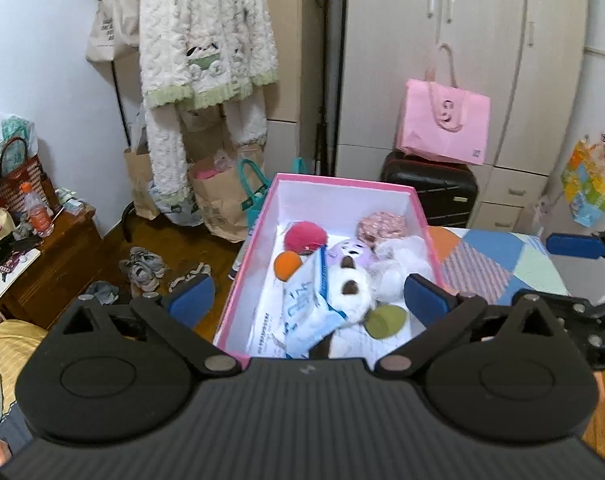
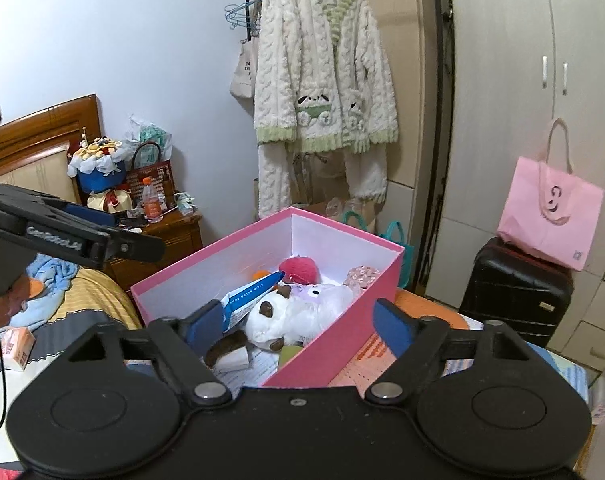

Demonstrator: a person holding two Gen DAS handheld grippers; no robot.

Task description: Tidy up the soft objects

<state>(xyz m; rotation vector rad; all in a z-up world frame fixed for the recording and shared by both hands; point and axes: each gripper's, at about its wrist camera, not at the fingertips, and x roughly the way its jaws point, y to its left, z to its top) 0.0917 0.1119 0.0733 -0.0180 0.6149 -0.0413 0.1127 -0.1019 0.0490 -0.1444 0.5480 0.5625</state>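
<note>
A pink box [image 1: 238, 264] with a white inside stands on a patchwork cover; it also shows in the right wrist view [image 2: 342, 340]. In it lie a white plush dog [image 1: 352, 290] [image 2: 278, 314], a lilac plush [image 1: 356, 250] [image 2: 326, 294], a red ball [image 1: 305, 236] [image 2: 300, 270], an orange ball [image 1: 286, 265], a green ball [image 1: 386, 320], a pink floral piece [image 1: 382, 225] [image 2: 362, 276], white fluff [image 1: 402, 260] and a blue-white wipes pack [image 1: 308, 312] [image 2: 250, 300]. My left gripper [image 1: 308, 300] is open and empty above the box's near end. My right gripper [image 2: 300, 322] is open and empty over the box's near corner.
A black suitcase [image 1: 434, 192] with a pink bag [image 1: 442, 124] stands behind the box. A fluffy white robe [image 1: 206, 40] hangs at the back. Paper bags [image 1: 218, 196], shoes [image 1: 142, 270] and a cluttered wooden nightstand [image 1: 42, 256] are to the left. A small carton [image 2: 16, 348] lies on the bed.
</note>
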